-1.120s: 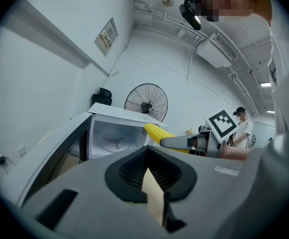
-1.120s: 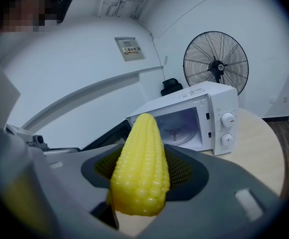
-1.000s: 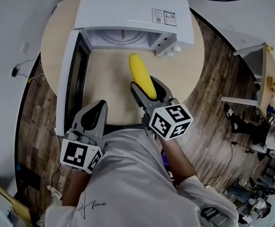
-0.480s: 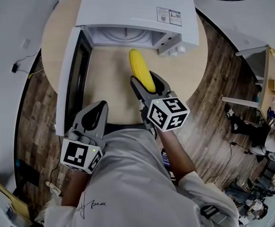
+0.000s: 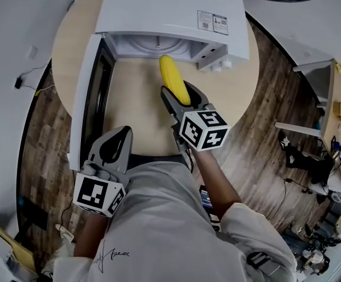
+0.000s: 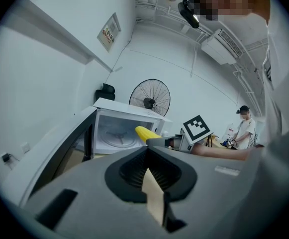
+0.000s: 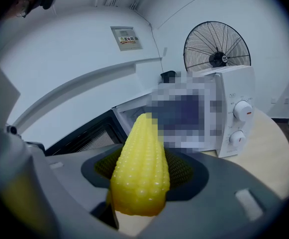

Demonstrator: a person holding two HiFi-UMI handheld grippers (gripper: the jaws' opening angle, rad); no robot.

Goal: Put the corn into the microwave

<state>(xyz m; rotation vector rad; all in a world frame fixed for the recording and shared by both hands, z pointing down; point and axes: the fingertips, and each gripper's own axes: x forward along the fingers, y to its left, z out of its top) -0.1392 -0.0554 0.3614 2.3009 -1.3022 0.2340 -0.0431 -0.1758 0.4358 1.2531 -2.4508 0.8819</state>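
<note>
The right claw [image 5: 181, 98] was squeezed shut on the fat end of the bumpy yellow plastic corn cob [image 5: 173, 78]. It held the fat end so the pointy end could stick out in front and go in first. The cob was up in the air, above the round tan wooden table [image 5: 232, 96]. Its tip was right by the mouth of the boxy white microwave [image 5: 164, 7]. I think it was not inside yet (the top of the box hid some of the mouth, so it was hard to be sure).

The microwave's door with the dark window [image 5: 91, 98] stood wide open to the left. That left a free way in to the round glass plate [image 6: 115, 136].

The left claw [image 5: 118, 133] was closed with nothing in it. It waited low, close to the person's body, near the bottom of the open door. I think it stayed back there so it would not bump the corn.
</note>
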